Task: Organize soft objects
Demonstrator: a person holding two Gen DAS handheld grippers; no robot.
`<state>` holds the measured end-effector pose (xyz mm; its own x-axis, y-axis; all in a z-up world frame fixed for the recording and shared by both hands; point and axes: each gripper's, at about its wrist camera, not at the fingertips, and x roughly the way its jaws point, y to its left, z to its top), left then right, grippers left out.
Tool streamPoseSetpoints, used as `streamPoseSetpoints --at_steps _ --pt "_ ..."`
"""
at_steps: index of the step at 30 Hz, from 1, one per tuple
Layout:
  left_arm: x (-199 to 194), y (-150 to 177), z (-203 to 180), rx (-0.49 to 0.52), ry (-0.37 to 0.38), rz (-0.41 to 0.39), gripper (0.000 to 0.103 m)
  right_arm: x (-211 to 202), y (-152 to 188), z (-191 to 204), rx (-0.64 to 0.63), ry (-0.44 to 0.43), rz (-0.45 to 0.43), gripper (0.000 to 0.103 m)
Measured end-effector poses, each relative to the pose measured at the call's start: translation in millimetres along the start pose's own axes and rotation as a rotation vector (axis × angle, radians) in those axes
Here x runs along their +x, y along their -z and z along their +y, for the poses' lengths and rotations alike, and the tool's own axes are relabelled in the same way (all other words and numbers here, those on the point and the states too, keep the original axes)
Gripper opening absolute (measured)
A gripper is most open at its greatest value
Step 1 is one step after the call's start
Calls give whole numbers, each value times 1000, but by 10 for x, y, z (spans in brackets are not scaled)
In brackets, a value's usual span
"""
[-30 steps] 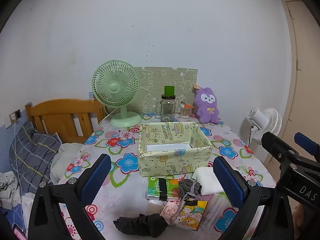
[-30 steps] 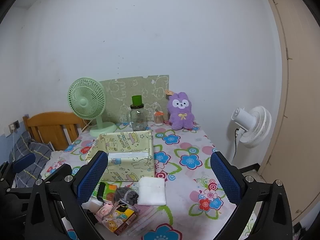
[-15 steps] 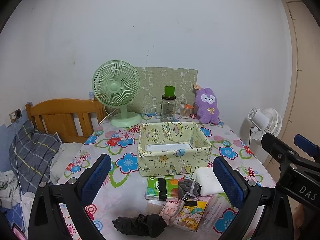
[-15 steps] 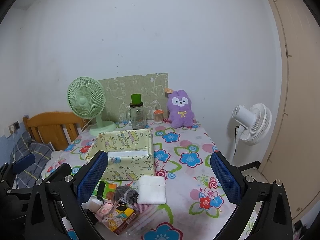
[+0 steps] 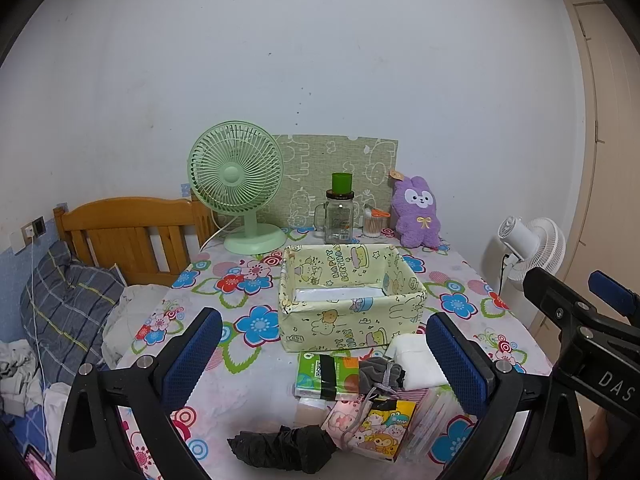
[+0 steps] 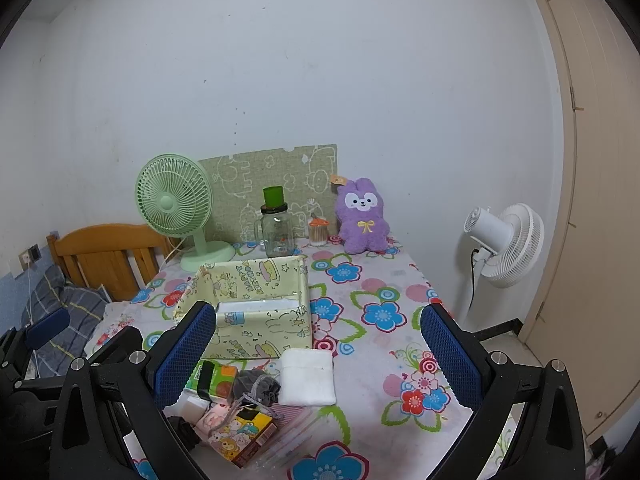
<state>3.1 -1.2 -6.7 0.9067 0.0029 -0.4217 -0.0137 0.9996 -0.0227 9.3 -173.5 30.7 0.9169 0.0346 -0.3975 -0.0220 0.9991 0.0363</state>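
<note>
White folded cloth (image 6: 307, 377) lies between wide-open, empty right gripper (image 6: 318, 354) fingers

Flowered table (image 5: 248, 376) carries yellow fabric box (image 5: 352, 320), green fan (image 5: 236, 184), purple plush (image 5: 416, 212).

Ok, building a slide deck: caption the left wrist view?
Open left gripper above a floral table, facing a yellow fabric box and a pile of soft items.
</note>
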Motion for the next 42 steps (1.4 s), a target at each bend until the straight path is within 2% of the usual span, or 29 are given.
streamPoseSetpoints --at_steps 42 --pt "5 -21 -37 10 -17 6 103 -33 -18 -48 23 17 -12 103"
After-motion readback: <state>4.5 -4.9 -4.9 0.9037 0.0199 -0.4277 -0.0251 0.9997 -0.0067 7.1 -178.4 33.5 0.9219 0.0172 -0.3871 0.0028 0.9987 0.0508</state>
